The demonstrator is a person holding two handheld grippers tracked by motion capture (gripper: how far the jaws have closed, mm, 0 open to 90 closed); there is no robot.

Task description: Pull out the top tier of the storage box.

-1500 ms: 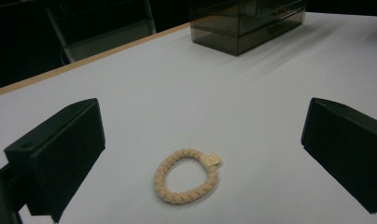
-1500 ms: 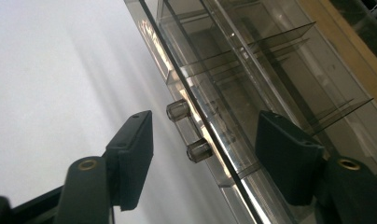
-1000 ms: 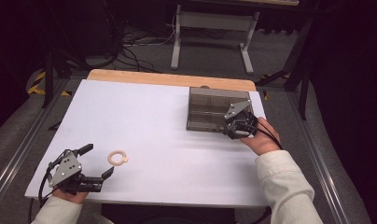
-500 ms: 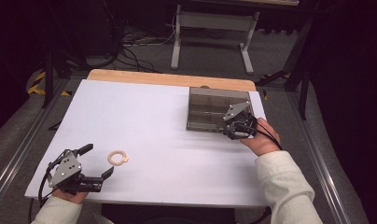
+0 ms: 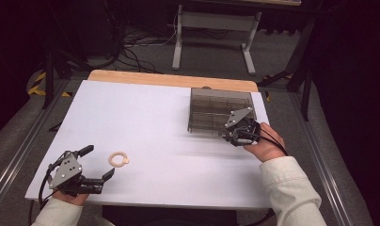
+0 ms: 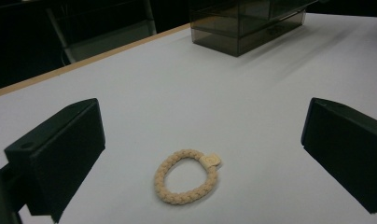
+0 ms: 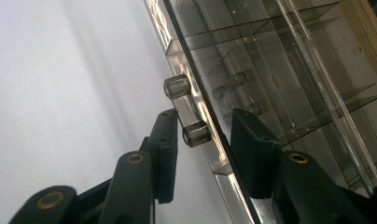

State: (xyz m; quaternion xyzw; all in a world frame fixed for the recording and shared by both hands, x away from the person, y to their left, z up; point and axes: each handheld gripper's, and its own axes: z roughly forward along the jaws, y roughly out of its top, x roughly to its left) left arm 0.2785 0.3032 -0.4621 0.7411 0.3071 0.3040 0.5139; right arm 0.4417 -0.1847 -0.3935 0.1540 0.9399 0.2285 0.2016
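A beige braided hair tie lies flat on the white table near its front left. My left gripper rests just in front of it, open. In the left gripper view the hair tie lies between the wide-apart jaws of that gripper, touching neither. A smoky clear box with compartments stands at the back right. My right gripper is at its near front edge. In the right gripper view its jaws straddle the box's clear handle and front wall, with a small gap showing.
A wooden strip runs along the table's far edge. Behind it on the floor stand a metal frame and loose cables. Metal rails border the table's sides. The box shows far off in the left gripper view.
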